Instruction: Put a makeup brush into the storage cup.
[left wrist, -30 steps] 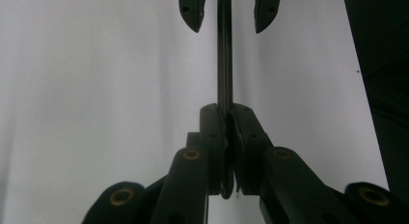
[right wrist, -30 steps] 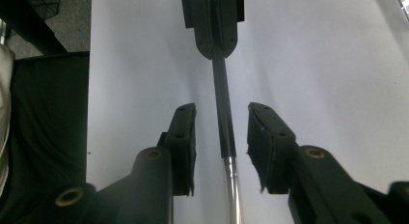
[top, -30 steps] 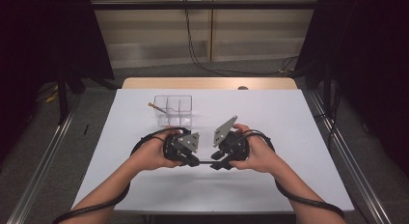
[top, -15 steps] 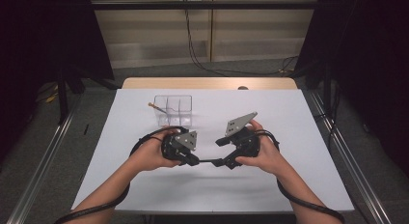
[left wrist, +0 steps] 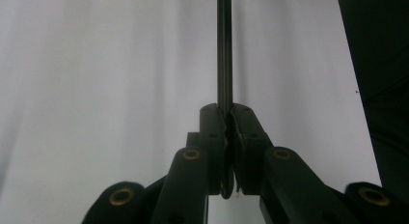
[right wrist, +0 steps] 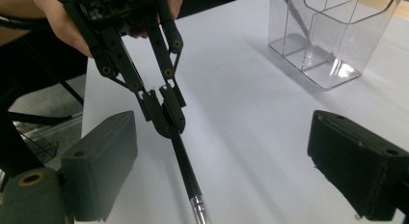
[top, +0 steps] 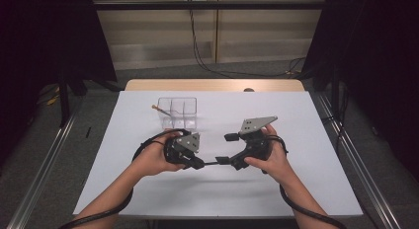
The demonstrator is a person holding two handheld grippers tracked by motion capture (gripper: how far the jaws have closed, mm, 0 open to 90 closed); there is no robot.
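A thin black stick [left wrist: 224,50] with a silver metal band [right wrist: 198,207] is pinched at one end by my left gripper [left wrist: 226,110], which is shut on it. In the high view the left gripper [top: 195,162] holds the stick [top: 210,163] level above the white table, pointing right. My right gripper [right wrist: 229,156] has just been opening; its jaws stand wide apart on either side of the stick, and the pads [right wrist: 103,159] do not touch it. In the high view the right gripper [top: 227,149] faces the left one.
A clear plastic organizer [top: 178,113] with several compartments stands behind the left hand, an orange-tipped stick [top: 159,108] leaning out of it. The right gripper view has this organizer [right wrist: 328,35] at top right. The white tabletop [top: 296,120] stretches to the right.
The right gripper's jaws have gone from nearly closed beside the left gripper to wide open, and the right hand has drawn a little to the right. The left hand has kept still.
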